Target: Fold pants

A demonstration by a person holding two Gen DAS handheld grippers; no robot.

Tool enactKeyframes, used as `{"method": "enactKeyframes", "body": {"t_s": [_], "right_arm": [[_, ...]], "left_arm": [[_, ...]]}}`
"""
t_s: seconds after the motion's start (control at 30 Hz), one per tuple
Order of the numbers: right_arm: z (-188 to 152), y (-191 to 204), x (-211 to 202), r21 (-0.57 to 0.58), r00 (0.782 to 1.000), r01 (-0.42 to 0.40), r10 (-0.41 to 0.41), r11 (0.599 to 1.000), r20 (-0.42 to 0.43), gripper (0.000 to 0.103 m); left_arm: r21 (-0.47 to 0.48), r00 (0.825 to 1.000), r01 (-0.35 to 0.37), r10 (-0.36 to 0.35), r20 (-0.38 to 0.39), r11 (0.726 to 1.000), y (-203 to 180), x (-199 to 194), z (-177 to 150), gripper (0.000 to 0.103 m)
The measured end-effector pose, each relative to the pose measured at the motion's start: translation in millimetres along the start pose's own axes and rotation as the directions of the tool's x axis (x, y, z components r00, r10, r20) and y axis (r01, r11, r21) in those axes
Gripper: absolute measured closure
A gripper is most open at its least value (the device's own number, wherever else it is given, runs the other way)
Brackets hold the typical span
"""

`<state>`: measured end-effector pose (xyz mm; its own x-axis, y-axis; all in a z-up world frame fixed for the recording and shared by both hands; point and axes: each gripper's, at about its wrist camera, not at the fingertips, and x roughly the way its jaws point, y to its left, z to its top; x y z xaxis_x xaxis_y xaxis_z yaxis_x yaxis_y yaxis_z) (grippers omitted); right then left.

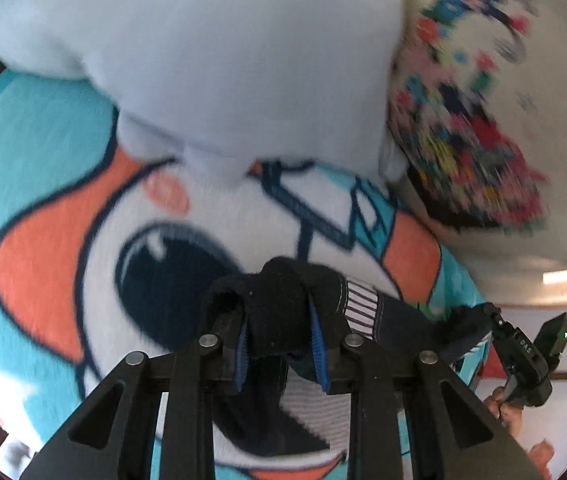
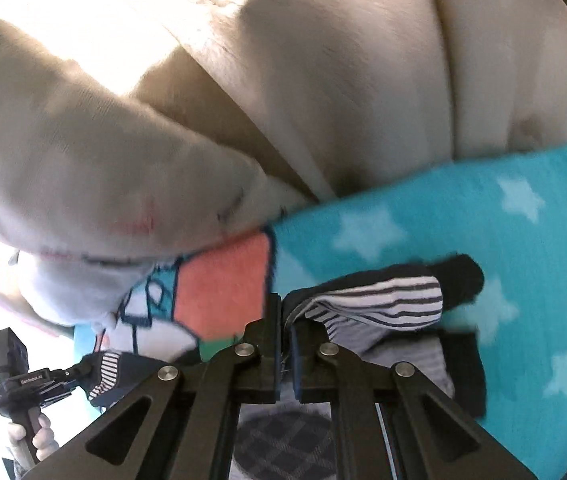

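Note:
The pants are dark navy cloth with a white, navy-striped inside. They hang stretched between my two grippers above a teal cartoon blanket. My left gripper is shut on a thick bunch of the dark cloth. In the right wrist view my right gripper is shut, its jaws almost together on a thin edge of the pants. The right gripper also shows at the left wrist view's right edge, pinching the far end of the cloth. The left gripper shows low on the left, held by a hand.
A pale blue pillow and a white pillow with a coloured print lie beyond the blanket. Beige cushions rise behind the blanket's starred part. Both views are blurred.

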<state>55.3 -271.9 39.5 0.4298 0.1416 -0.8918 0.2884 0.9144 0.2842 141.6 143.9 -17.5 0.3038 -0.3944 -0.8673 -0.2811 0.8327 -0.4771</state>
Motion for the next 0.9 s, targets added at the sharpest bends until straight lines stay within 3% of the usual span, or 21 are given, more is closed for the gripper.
{"method": "enactKeyframes", "body": {"t_s": [0.17,0.23,0.33,0.37,0.43,0.47,0.5,0.67,0.73,0.83,0.9], "right_arm": [[26.2,7.8,35.3,-0.019,0.997,0.077,-0.077,0.997,-0.008,0.098],[34.0,10.6,50.5,-0.026,0.993,0.119,-0.119,0.993,-0.016,0.098],[39.7,10.8,64.1,-0.021,0.99,0.134,-0.135,0.991,-0.032,0.098],[40.6,9.1,66.8,-0.01,0.99,0.137,-0.138,0.99,-0.04,0.094],[42.0,4.3,67.8,0.019,0.99,0.139,-0.138,0.99,-0.041,0.075],[40.4,1.5,64.1,0.029,0.989,0.142,-0.142,0.989,-0.029,0.06],[38.7,-0.2,57.4,0.042,0.99,0.138,-0.138,0.989,-0.007,0.055],[13.6,2.5,11.9,0.081,0.991,0.096,-0.103,0.992,0.088,0.053],[-6.4,13.6,-3.0,0.076,0.991,0.081,-0.088,0.994,0.099,0.053],[-42.6,49.2,2.2,-0.003,0.999,-0.044,0.044,0.999,0.005,0.053],[-65.6,81.4,20.7,-0.106,0.987,-0.13,0.118,0.986,-0.112,0.053]], "left_arm": [[-0.065,0.999,-0.049,0.049,-0.003,0.997,0.6,32.6,36.1,0.078],[-0.081,0.999,-0.033,0.032,-0.017,0.996,1.7,41.4,42.5,0.078],[-0.077,1.0,0.025,-0.026,-0.015,0.997,3.6,38.2,43.1,0.067],[-0.076,0.999,0.041,-0.042,-0.014,0.996,4.9,36.4,42.8,0.062],[-0.081,0.999,0.05,-0.051,-0.015,0.995,11.9,31.8,39.6,0.059],[-0.084,0.998,0.051,-0.053,-0.018,0.995,15.1,30.0,38.1,0.059],[-0.085,0.998,0.06,-0.062,-0.021,0.995,18.8,27.2,35.7,0.059],[-0.053,0.993,0.118,-0.119,-0.016,0.992,30.3,10.5,19.3,0.05],[-0.037,0.996,0.084,-0.084,-0.011,0.996,35.1,5.8,12.4,0.049],[-0.015,0.997,0.079,-0.079,-0.016,0.997,45.3,-1.2,-2.4,0.049],[-0.019,0.996,0.091,-0.091,-0.013,0.996,49.4,-1.4,-11.7,0.049]]}}
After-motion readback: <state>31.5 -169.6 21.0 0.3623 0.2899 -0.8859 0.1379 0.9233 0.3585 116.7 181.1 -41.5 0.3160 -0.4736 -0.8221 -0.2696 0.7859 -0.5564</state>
